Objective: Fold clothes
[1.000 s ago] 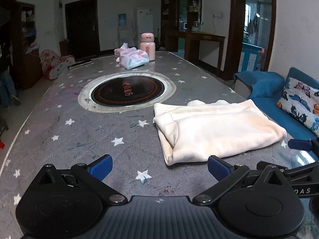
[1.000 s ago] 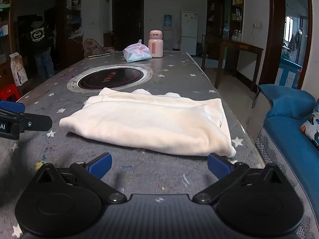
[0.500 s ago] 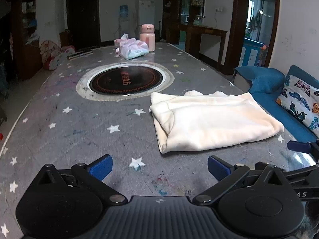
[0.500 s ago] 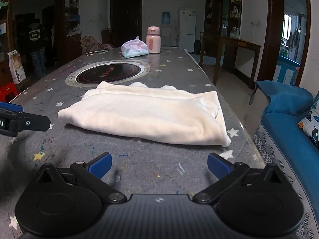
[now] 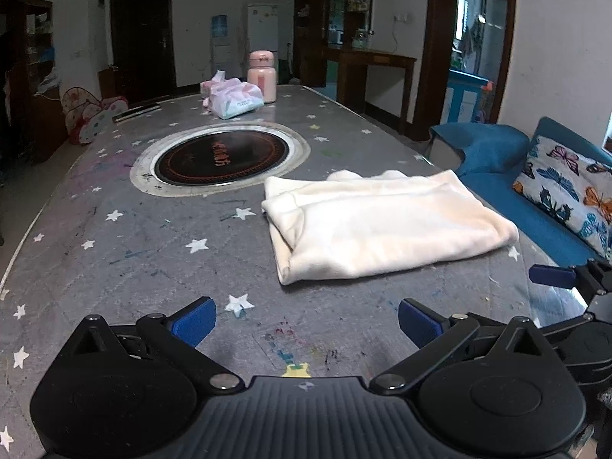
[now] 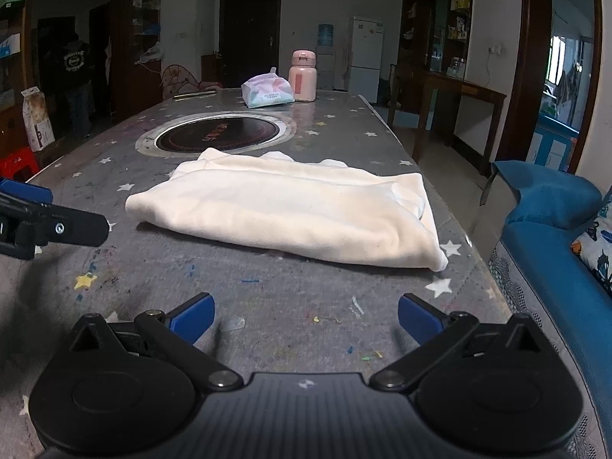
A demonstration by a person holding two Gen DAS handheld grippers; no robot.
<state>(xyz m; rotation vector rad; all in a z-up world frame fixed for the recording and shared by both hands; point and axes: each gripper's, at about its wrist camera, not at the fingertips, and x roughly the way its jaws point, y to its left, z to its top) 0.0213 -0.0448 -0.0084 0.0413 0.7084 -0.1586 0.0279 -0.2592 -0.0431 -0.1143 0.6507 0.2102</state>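
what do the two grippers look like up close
Both match: the left hand-held gripper and right hand-held gripper have a ribbed black plastic body, two round black discs, black linkage arms with silver rivets, and blue-tipped fingers. No cables or sleeves are visible.

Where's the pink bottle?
The pink bottle stands at the table's far end, beside the tissue pack, beyond the round cooktop.

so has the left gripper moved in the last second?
Yes. The left gripper has pulled back from the folded cloth: more bare table shows between them.
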